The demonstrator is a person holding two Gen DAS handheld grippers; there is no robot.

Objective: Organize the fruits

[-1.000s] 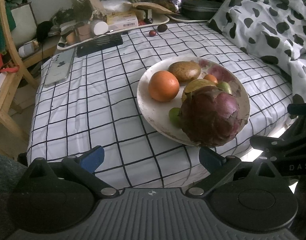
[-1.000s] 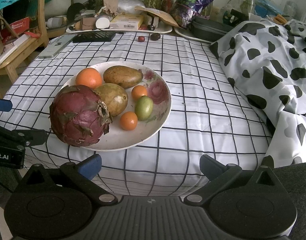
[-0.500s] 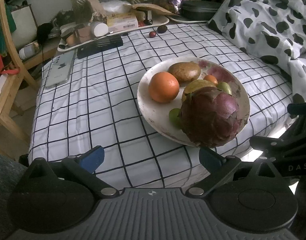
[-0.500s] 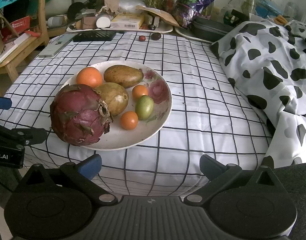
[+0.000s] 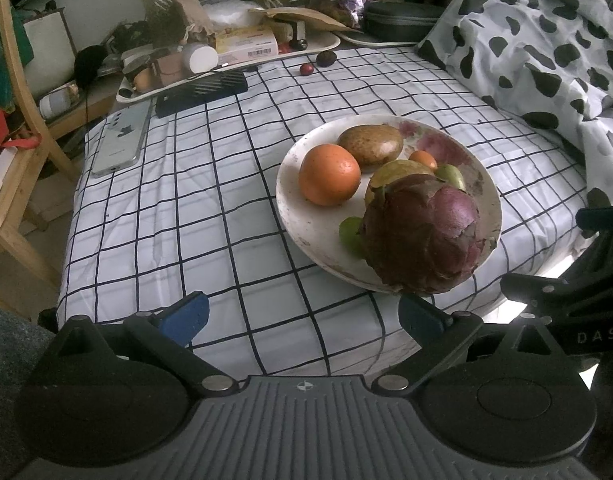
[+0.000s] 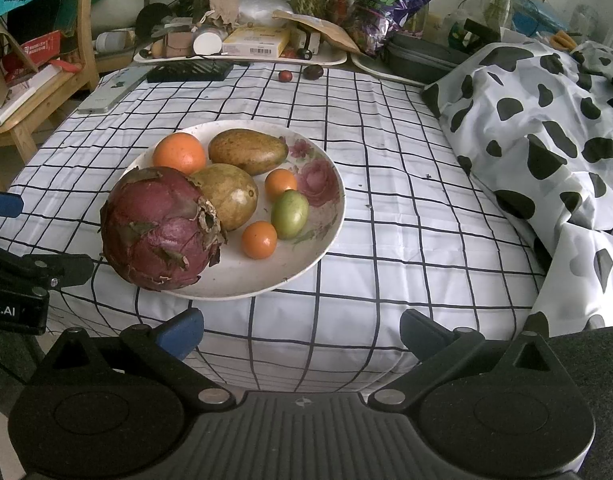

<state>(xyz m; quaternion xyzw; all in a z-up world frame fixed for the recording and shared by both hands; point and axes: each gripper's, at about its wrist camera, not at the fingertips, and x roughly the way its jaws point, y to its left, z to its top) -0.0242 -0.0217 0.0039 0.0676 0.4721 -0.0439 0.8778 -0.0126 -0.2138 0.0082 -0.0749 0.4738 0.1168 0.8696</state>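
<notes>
A white floral plate (image 6: 326, 216) (image 5: 294, 204) rests on the checked cloth and carries a dark red dragon fruit (image 6: 162, 228) (image 5: 422, 236), an orange (image 6: 179, 153) (image 5: 329, 174), two brownish mangoes (image 6: 248, 151) (image 6: 228, 196), two small oranges (image 6: 259, 239) and a green fruit (image 6: 289, 214). A small red fruit (image 6: 285, 75) and a dark one (image 6: 313, 72) lie loose near the far edge. My left gripper (image 5: 302, 316) is open at the table's near edge, left of the plate. My right gripper (image 6: 302, 326) is open just in front of the plate, holding nothing.
A silver phone (image 5: 120, 142) and a black ridged case (image 5: 200, 92) lie far left. A cluttered tray (image 6: 242, 46) lines the back edge. A cow-print duvet (image 6: 546, 140) covers the right side. A wooden chair (image 5: 14, 92) stands at the left.
Both views have shifted very slightly; the plate and fruits stay where they were and both grippers remain open.
</notes>
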